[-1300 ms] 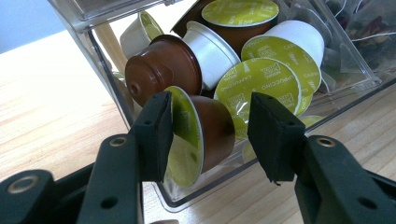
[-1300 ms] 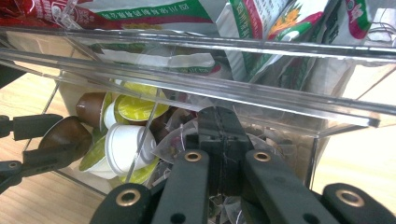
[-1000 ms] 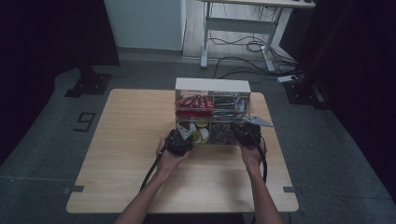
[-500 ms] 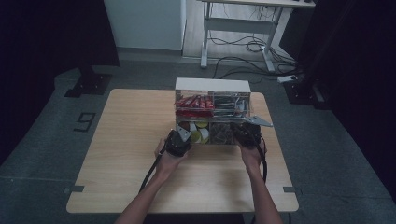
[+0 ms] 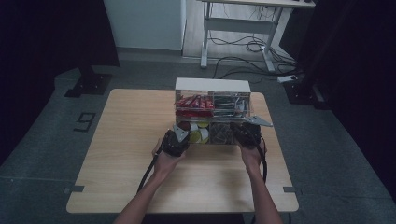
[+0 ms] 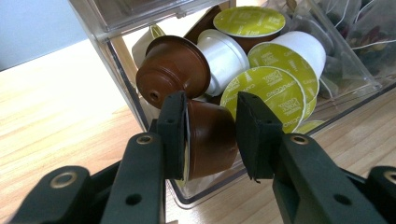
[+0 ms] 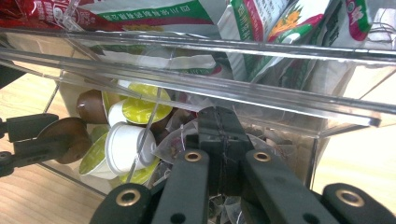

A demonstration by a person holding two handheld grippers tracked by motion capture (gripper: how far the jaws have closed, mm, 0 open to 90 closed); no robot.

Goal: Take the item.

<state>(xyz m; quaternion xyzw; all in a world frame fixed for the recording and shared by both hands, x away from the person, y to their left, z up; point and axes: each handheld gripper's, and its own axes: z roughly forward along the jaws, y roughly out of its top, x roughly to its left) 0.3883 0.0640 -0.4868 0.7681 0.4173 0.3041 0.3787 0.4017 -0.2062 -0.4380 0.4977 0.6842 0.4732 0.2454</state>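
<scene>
While the left gripper (image 6: pixel 210 135) reaches into the lower drawer of the clear organiser (image 5: pixel 212 112), its two black jaws stand either side of a brown coffee capsule (image 6: pixel 210 140); the left jaw lies against the capsule's rim end and the right jaw sits just beside its rounded side, so it is clamped on the capsule or nearly so; the capsule lies on its side at the front of the drawer; just behind it a second brown capsule (image 6: pixel 173 70) points its base toward the camera, with a white capsule (image 6: pixel 224 56) and several capsules with yellow-green foil lids (image 6: pixel 264 95) packed close around; the right gripper (image 7: pixel 219 135) has its jaws pressed together with no gap, at the front of the neighbouring compartment holding clear tea sachets (image 7: pixel 180 137); what, if anything, is pinched between them cannot be told; above it the upper drawer holds printed packets (image 7: pixel 280 32) in red, green and white; from the high view the organiser stands at the far middle of the wooden table (image 5: pixel 121 154), both hands (image 5: pixel 166 161) held against its front.
</scene>
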